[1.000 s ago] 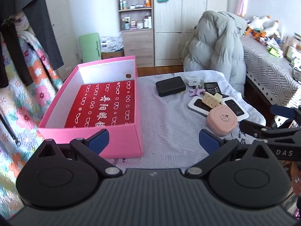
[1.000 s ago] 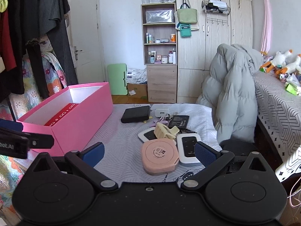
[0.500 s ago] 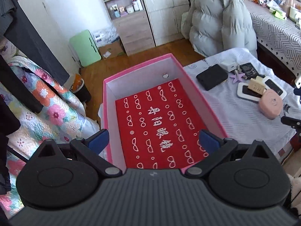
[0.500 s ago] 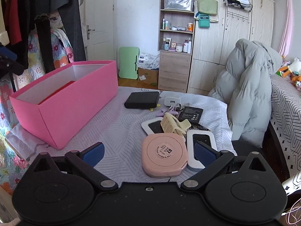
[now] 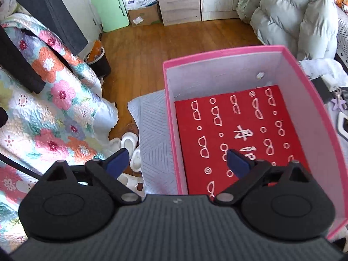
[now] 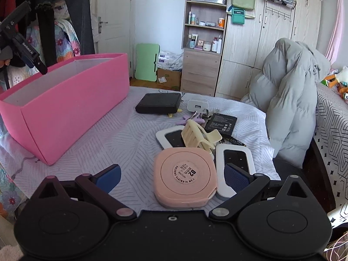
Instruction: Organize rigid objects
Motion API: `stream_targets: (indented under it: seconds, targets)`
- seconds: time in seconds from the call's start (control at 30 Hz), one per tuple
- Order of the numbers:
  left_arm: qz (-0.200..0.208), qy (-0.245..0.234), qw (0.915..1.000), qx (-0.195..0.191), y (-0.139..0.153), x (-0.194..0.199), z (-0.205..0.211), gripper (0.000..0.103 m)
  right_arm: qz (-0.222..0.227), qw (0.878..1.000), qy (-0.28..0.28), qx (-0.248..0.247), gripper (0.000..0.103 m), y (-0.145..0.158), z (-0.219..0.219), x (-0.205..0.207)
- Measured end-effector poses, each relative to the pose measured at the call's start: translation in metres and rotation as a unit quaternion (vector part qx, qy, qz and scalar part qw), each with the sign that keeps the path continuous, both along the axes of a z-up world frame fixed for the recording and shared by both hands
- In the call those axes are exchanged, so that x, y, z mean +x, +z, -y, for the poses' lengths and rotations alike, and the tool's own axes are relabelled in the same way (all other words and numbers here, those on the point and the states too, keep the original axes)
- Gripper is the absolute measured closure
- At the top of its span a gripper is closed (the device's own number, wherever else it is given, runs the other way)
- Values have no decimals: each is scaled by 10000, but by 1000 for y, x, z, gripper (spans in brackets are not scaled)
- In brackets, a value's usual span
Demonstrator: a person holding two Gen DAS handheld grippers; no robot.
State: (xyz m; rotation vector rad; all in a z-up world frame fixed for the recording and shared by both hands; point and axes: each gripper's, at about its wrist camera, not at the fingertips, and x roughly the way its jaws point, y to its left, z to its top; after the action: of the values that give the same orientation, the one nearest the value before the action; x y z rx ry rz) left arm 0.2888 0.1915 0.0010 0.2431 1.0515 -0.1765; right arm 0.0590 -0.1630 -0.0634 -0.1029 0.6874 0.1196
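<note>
A pink box (image 5: pixel 219 54) with a red glasses-print liner (image 5: pixel 239 130) stands at the table's left. My left gripper (image 5: pixel 177 162) points steeply down over the box's left wall, which runs between its jaws. The jaws are closing and the pads are clear of the wall. In the right wrist view that gripper (image 6: pixel 32 58) hangs above the box (image 6: pixel 71 100). My right gripper (image 6: pixel 171 177) is open and low, with a round pink case (image 6: pixel 184 178) between its fingers, untouched. Behind the case lie a cream hair claw (image 6: pixel 200 137), two white devices (image 6: pixel 237 158), a black battery (image 6: pixel 221 122), a white charger (image 6: pixel 196 105) and a black box (image 6: pixel 159 103).
A grey puffer jacket (image 6: pixel 289 100) drapes over a chair at the table's right. A floral quilt (image 5: pixel 43 108) and hanging dark clothes crowd the left. White slippers (image 5: pixel 130 143) lie on the wood floor beside the table. A shelf cabinet (image 6: pixel 204 43) and a green folding table (image 6: pixel 146 62) stand behind.
My left gripper swung left across the pink box to its left wall and tipped further down, its jaws a little narrower. My right gripper came lower and nearer to the pink case.
</note>
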Motion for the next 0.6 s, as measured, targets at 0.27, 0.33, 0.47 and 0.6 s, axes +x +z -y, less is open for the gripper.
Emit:
stream_targets:
  seconds: [0.27,0.33,0.47,0.6]
  targets:
    - [-313,110,9986,-419,-37,11,-5,92,-134,9998,-162,7,10,-6,1,7]
    - [-198,245,9981,-533,-37,11,-12,100,-91,9998,-135,-114,16,-6,-1,6]
    - [-91,345,9965,-753,-39,9,-18,100,-118,9993,-99,-346,18,-8,-3,8]
    - [161,246,9986,-430,-40,3,-6,100,-320,9988,-278,-225,22,-13,2,15]
